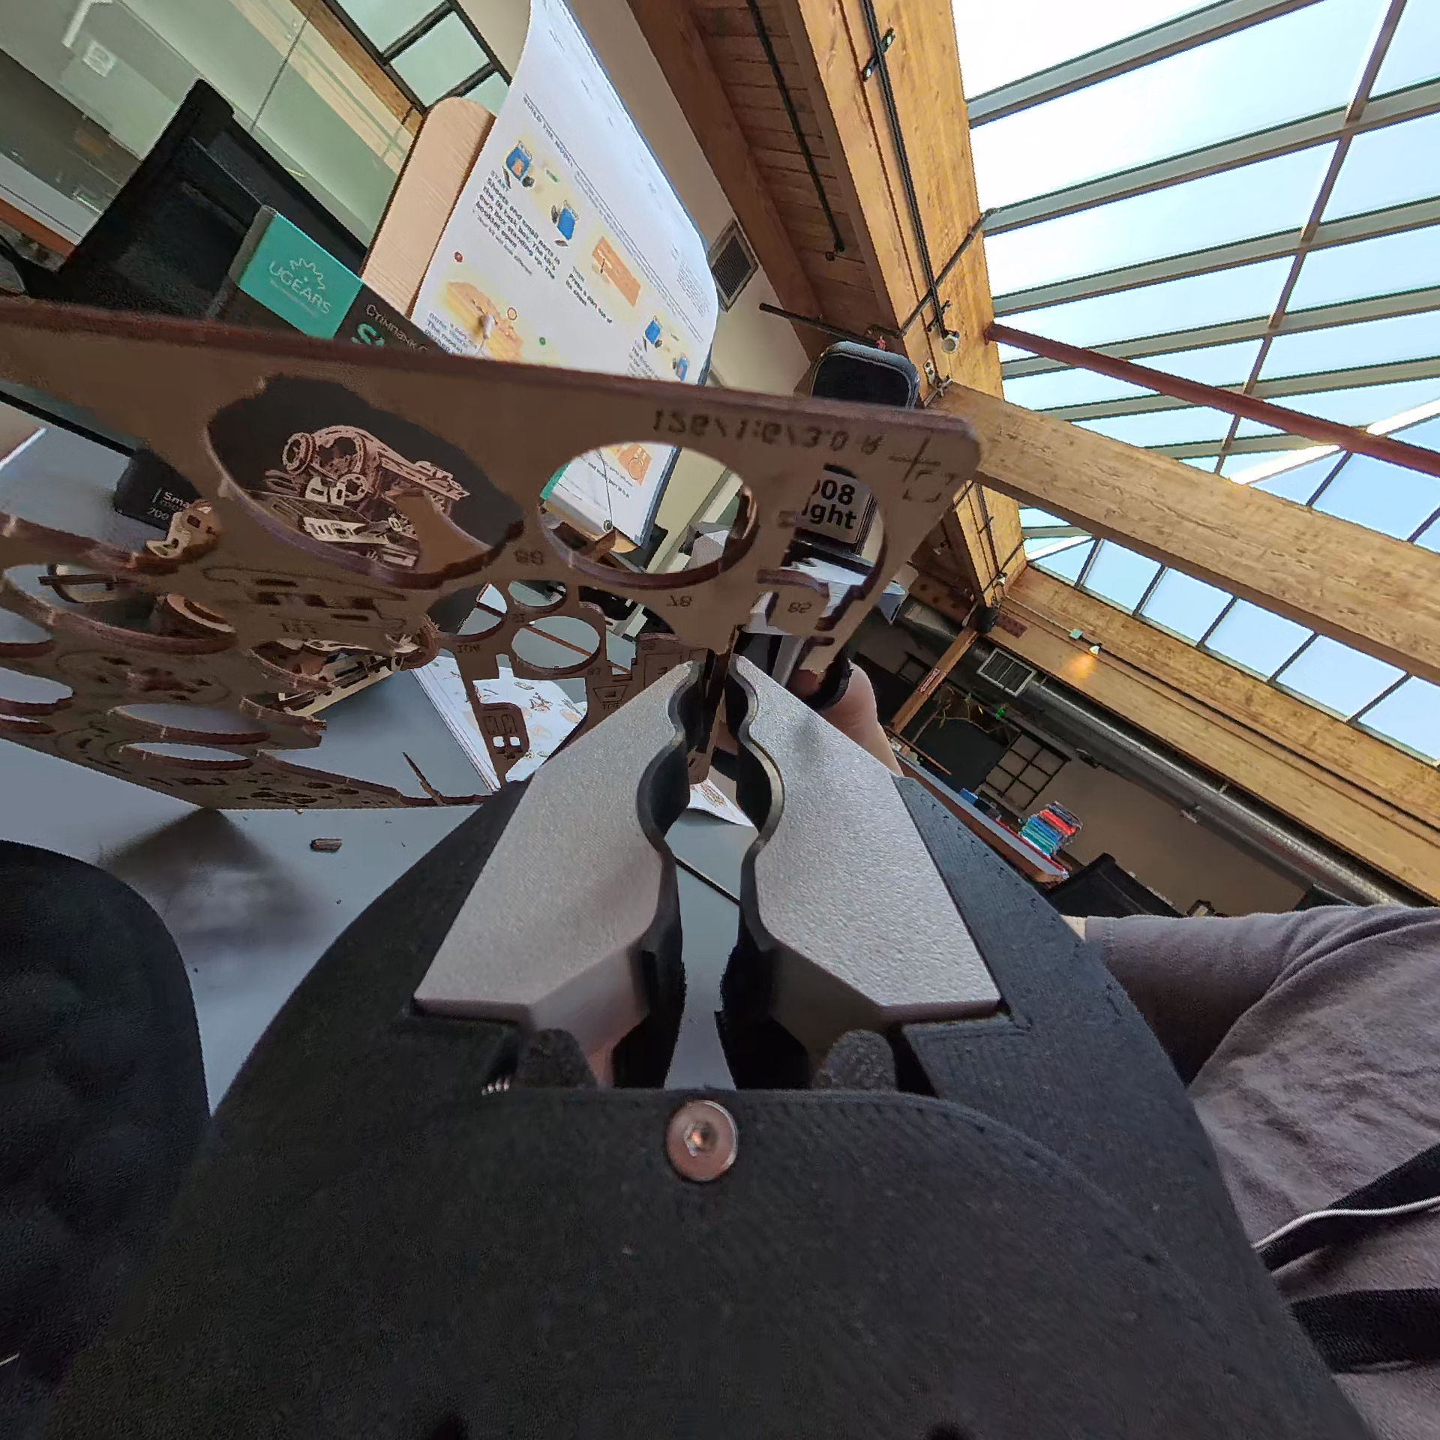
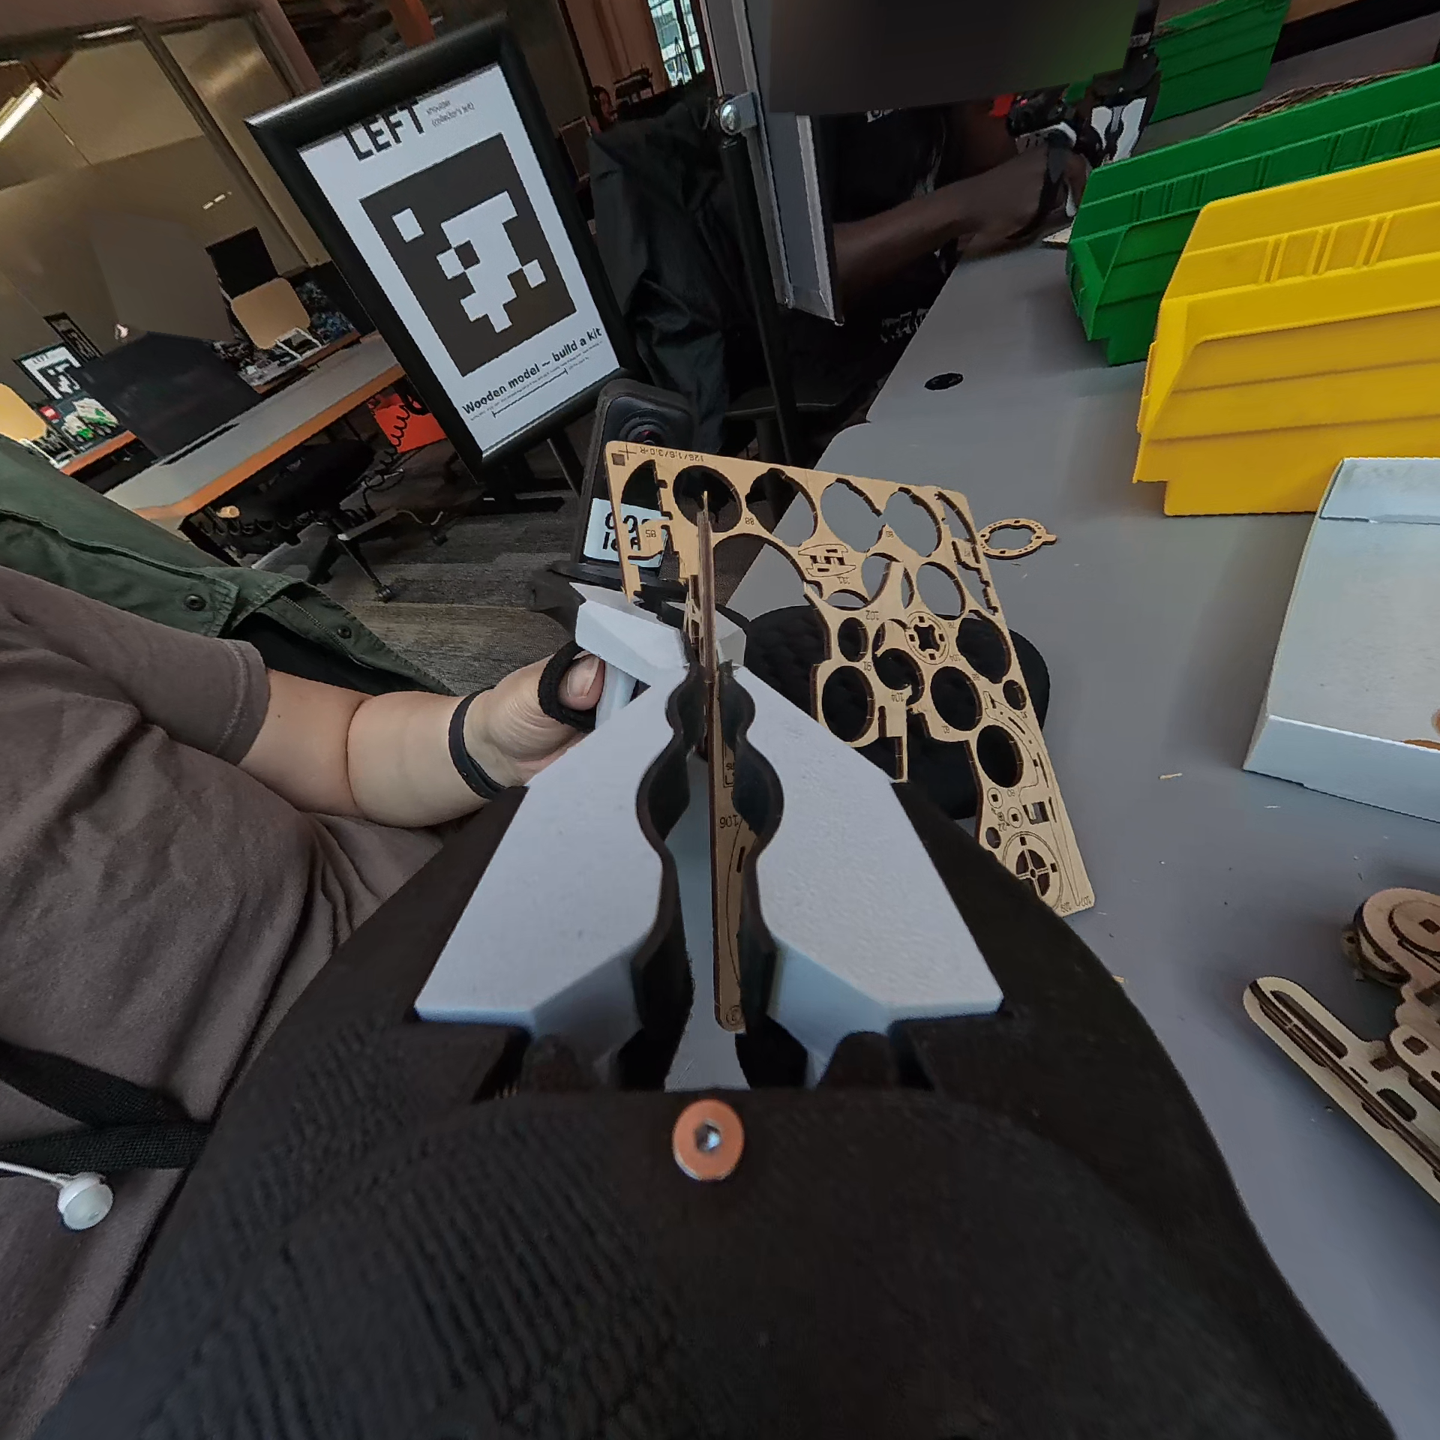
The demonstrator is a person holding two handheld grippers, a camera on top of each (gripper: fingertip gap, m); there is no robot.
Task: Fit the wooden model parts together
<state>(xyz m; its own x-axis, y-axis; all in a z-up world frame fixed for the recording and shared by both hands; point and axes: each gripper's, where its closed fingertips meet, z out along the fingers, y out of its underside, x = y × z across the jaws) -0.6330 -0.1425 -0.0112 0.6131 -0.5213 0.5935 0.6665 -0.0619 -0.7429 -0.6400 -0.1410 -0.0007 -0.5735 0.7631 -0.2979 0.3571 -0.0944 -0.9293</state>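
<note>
A flat wooden parts sheet (image 1: pixel 483 436) full of round cut-outs stands tilted over the grey table (image 2: pixel 1169 818). It also shows in the right wrist view (image 2: pixel 898 701). My left gripper (image 1: pixel 705 678) is shut on a thin wooden edge at the sheet's lower border. In the right wrist view the left gripper (image 2: pixel 670 623) sits at the sheet's near left corner. My right gripper (image 2: pixel 705 686) is shut on a flat wooden part (image 2: pixel 721 857) seen edge-on. That part reaches up past the fingertips to the sheet. The right gripper (image 1: pixel 810 600) shows behind the sheet.
A yellow bin (image 2: pixel 1286 351), green bins (image 2: pixel 1169 195) and a white box (image 2: pixel 1364 639) stand at the right. Wooden sub-assemblies (image 2: pixel 1371 1036) and a loose ring part (image 2: pixel 1017 538) lie on the table. A kit box (image 1: pixel 312 280) and an instruction page (image 1: pixel 577 234) stand beyond. Less than 4 cm separates the two grippers' tips.
</note>
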